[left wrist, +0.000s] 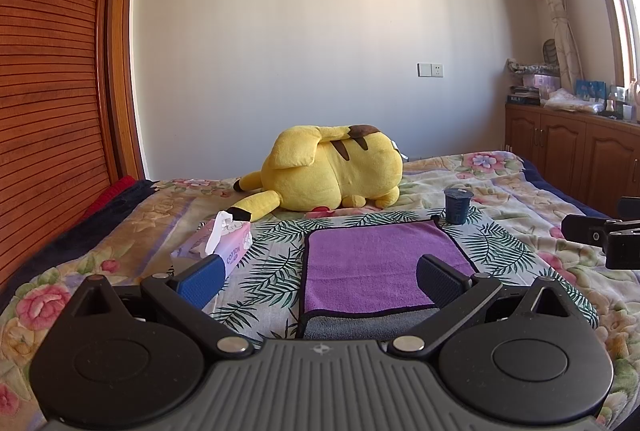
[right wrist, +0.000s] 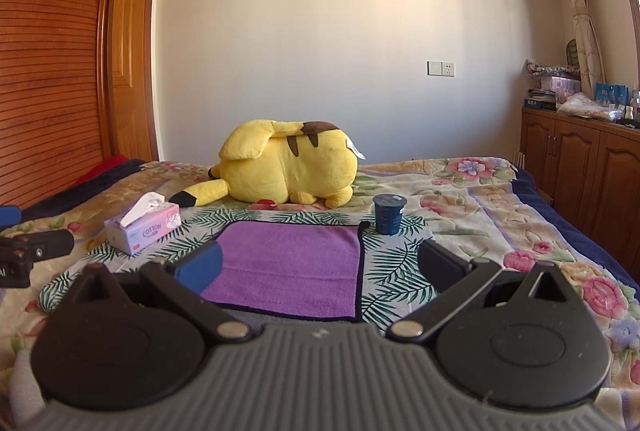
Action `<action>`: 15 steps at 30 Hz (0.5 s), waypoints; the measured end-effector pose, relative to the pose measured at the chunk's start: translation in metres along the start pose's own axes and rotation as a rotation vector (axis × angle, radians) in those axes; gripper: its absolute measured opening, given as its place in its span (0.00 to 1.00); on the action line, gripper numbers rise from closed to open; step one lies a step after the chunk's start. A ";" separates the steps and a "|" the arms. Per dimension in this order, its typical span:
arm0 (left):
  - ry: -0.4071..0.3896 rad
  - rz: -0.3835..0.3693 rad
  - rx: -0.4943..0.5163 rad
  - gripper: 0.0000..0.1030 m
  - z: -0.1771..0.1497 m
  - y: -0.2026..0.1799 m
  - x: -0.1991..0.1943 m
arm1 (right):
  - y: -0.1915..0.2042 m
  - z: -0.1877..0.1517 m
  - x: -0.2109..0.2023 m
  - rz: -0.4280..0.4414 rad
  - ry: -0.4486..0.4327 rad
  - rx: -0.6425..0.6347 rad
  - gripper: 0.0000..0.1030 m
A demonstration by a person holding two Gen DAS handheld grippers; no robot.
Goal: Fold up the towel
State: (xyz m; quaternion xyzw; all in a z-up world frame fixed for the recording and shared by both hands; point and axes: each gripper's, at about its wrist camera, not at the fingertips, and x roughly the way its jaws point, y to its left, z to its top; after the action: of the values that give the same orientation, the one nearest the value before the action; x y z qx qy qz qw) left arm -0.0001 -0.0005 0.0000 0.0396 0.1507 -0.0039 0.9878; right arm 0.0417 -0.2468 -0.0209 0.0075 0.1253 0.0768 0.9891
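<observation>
A purple towel (left wrist: 372,263) with a dark border lies on a leaf-print cloth (left wrist: 272,263) on the bed; its grey underside shows at the near edge. It also shows in the right wrist view (right wrist: 292,263). My left gripper (left wrist: 320,281) is open and empty, just above the towel's near edge, fingers wide apart. My right gripper (right wrist: 320,273) is open and empty, over the towel's near right part. Each gripper shows at the edge of the other's view.
A tissue box (left wrist: 218,245) sits left of the towel, also in the right wrist view (right wrist: 142,229). A dark blue cup (left wrist: 457,205) stands at the towel's far right corner. A yellow plush toy (left wrist: 336,169) lies behind. Wooden cabinets (right wrist: 580,167) stand right of the bed.
</observation>
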 end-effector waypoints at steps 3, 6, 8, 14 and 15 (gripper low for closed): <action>0.001 0.000 0.001 0.84 0.000 0.000 0.000 | 0.000 0.000 0.000 0.000 -0.001 0.000 1.00; 0.001 0.000 0.001 0.84 0.000 0.000 0.000 | 0.000 0.000 0.000 0.000 0.000 0.000 1.00; 0.000 0.000 0.001 0.84 0.000 0.000 0.000 | 0.000 0.000 0.000 0.000 0.000 0.001 1.00; 0.001 0.000 0.002 0.84 0.000 0.000 0.000 | 0.000 0.000 0.000 0.000 0.000 0.001 1.00; 0.001 0.001 0.002 0.84 0.000 0.000 0.000 | 0.000 0.000 0.000 0.000 0.000 0.001 1.00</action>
State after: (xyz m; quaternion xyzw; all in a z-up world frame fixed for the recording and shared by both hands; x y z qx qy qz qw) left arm -0.0001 -0.0005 0.0000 0.0404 0.1511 -0.0036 0.9877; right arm 0.0421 -0.2465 -0.0208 0.0079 0.1256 0.0767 0.9891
